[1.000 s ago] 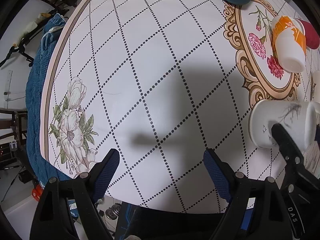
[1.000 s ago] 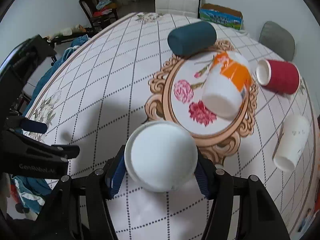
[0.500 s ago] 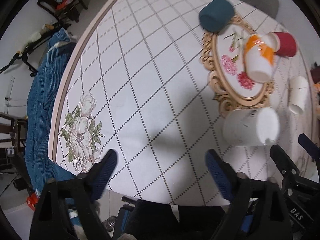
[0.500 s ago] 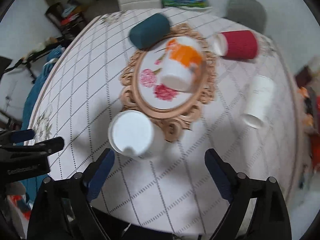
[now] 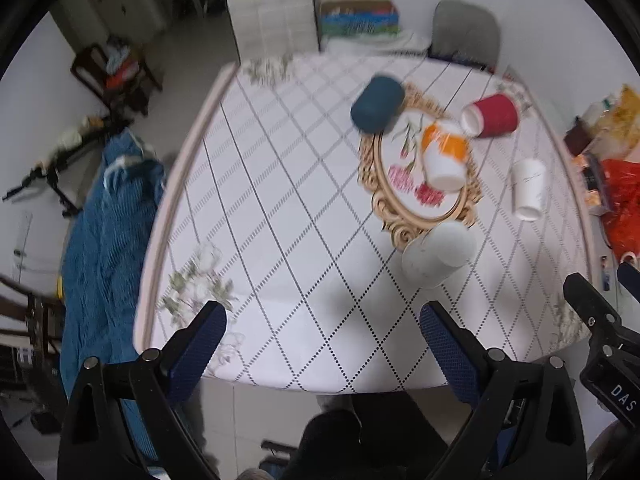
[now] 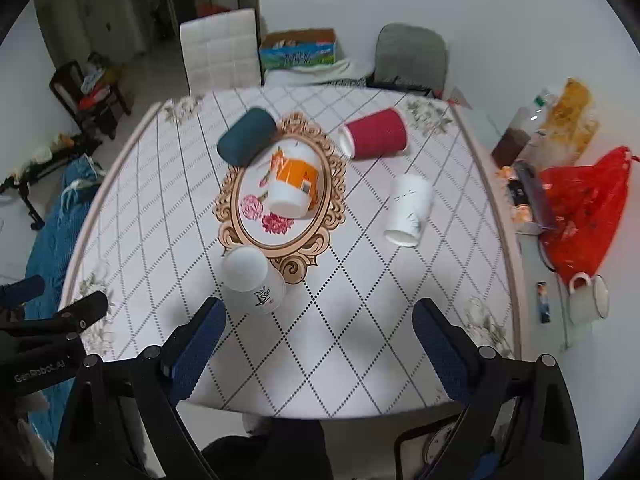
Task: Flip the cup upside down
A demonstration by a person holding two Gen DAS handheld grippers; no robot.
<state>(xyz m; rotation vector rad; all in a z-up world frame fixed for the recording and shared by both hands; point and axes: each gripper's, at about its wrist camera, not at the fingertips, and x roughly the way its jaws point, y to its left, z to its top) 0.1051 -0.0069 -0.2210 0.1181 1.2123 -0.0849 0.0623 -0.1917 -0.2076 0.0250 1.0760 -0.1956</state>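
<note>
Both tongs gape empty, right pulled back off the inverted white cup.

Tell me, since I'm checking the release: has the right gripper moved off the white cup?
Yes. The right gripper has backed away, open, leaving the white cup inverted beside the gold frame.

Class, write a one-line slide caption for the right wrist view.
Open right gripper above a table: one white cup stands upside down; four cups lie on their sides.
</note>
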